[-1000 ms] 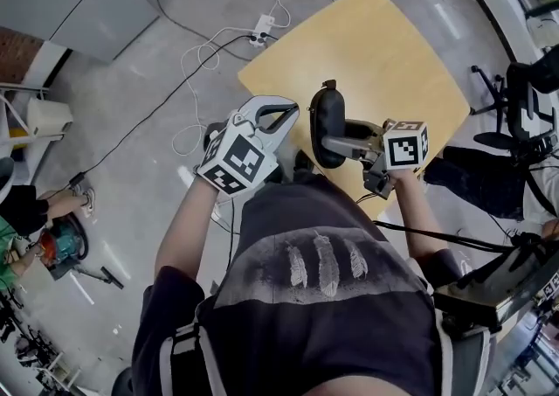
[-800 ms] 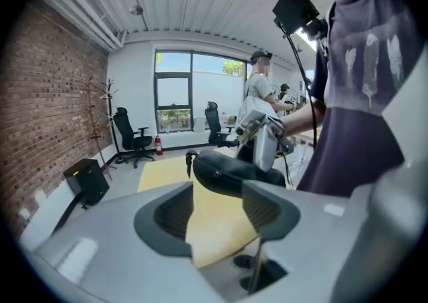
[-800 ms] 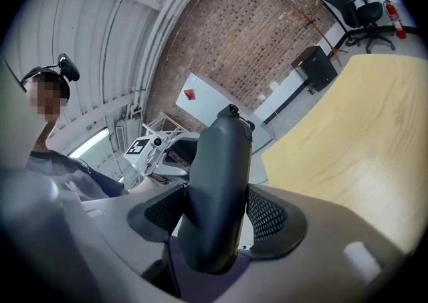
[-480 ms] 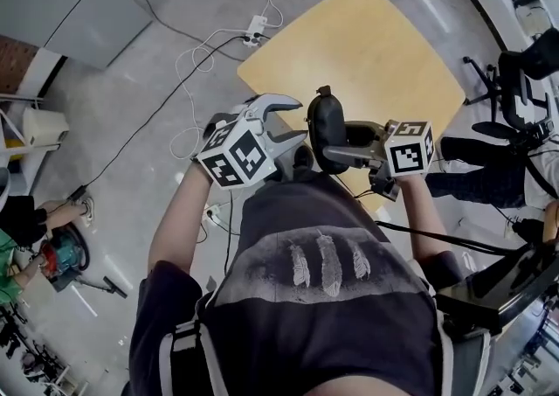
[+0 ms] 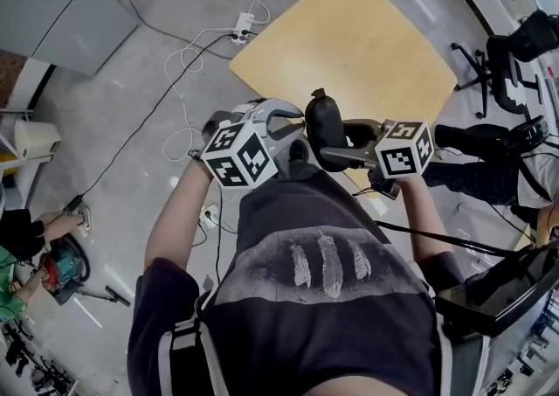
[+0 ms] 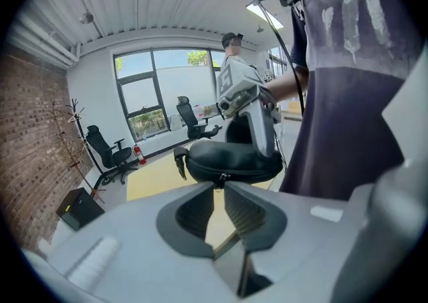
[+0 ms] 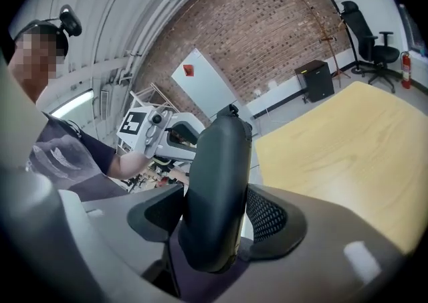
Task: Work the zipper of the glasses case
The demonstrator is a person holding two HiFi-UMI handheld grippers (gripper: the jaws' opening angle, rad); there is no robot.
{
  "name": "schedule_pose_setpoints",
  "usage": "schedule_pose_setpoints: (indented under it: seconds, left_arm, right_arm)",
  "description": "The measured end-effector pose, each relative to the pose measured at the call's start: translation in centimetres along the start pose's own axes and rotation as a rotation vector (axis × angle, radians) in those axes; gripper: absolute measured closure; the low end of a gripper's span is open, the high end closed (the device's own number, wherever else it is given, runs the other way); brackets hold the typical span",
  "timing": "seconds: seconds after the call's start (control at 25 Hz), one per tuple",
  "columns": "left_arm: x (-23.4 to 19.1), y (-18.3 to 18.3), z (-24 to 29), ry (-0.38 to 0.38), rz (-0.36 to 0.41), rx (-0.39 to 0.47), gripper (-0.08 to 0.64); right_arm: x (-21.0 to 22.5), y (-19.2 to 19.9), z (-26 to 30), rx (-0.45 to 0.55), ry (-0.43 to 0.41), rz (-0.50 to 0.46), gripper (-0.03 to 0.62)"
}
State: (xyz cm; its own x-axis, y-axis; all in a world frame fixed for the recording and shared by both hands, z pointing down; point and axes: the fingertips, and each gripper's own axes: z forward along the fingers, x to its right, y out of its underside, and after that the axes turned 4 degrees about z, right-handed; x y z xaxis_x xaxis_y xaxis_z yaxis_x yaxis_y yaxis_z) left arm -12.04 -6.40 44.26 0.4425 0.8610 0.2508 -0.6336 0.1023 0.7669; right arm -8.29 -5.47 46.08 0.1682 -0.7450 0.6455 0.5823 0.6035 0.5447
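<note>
A black zippered glasses case [image 5: 325, 126] is held up in the air in front of the person's chest, with my right gripper [image 5: 337, 144] shut on its body. In the right gripper view the case [image 7: 215, 181] stands on end between the two pads. My left gripper [image 5: 293, 128] is at the case's left edge. In the left gripper view the case [image 6: 231, 160] lies across just beyond the fingertips, and its small metal zipper pull [image 6: 220, 177] hangs right at the narrow gap of my left gripper [image 6: 219, 189]. Those jaws are closing, and the pads do not visibly press on the pull.
A light wooden table [image 5: 349, 36] stands below and beyond the case. Cables [image 5: 196, 58] and a power strip [image 5: 238, 34] lie on the grey floor to the left. A black office chair [image 5: 515, 45] is at the right, with other equipment near the lower right.
My left gripper has moved right, up to the case's edge, and its jaws went from shut to wide and back to a narrow gap. The right gripper keeps its hold on the case.
</note>
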Motion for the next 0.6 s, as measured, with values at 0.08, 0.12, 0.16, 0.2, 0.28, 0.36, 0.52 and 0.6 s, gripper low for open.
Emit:
schedule_pose_setpoints:
  seconds: [0.08, 0.12, 0.16, 0.2, 0.28, 0.36, 0.52, 0.6]
  left_arm:
    - [0.1, -0.2, 0.1, 0.0, -0.018, 0.023, 0.53]
    - [0.1, -0.3, 0.2, -0.001, -0.02, 0.025, 0.532]
    - [0.1, -0.5, 0.3, -0.002, -0.021, 0.021, 0.534]
    - [0.1, -0.7, 0.6, -0.002, -0.021, 0.013, 0.534]
    - [0.2, -1.3, 1.2, 0.001, -0.023, -0.005, 0.535]
    - [0.3, -2.0, 1.7, 0.012, -0.027, -0.024, 0.537]
    - [0.2, -2.9, 2.6, 0.06, -0.034, -0.077, 0.538]
    - [0.4, -3.4, 3.3, 0.087, -0.039, -0.097, 0.538]
  right_arm:
    - [0.2, 0.0, -0.1, 0.009, 0.021, -0.002, 0.299]
    - [0.3, 0.0, -0.2, 0.017, 0.03, -0.003, 0.299]
    - [0.5, -0.1, -0.4, 0.025, 0.041, -0.007, 0.299]
    - [0.8, 0.0, -0.7, 0.032, 0.052, -0.012, 0.299]
    - [1.2, 0.3, -1.3, 0.044, 0.063, -0.018, 0.3]
    - [1.6, 0.5, -1.7, 0.059, 0.06, -0.017, 0.302]
    - [2.4, 0.1, -2.7, 0.113, 0.035, 0.001, 0.307]
    - [3.0, -0.2, -3.6, 0.151, 0.01, 0.028, 0.307]
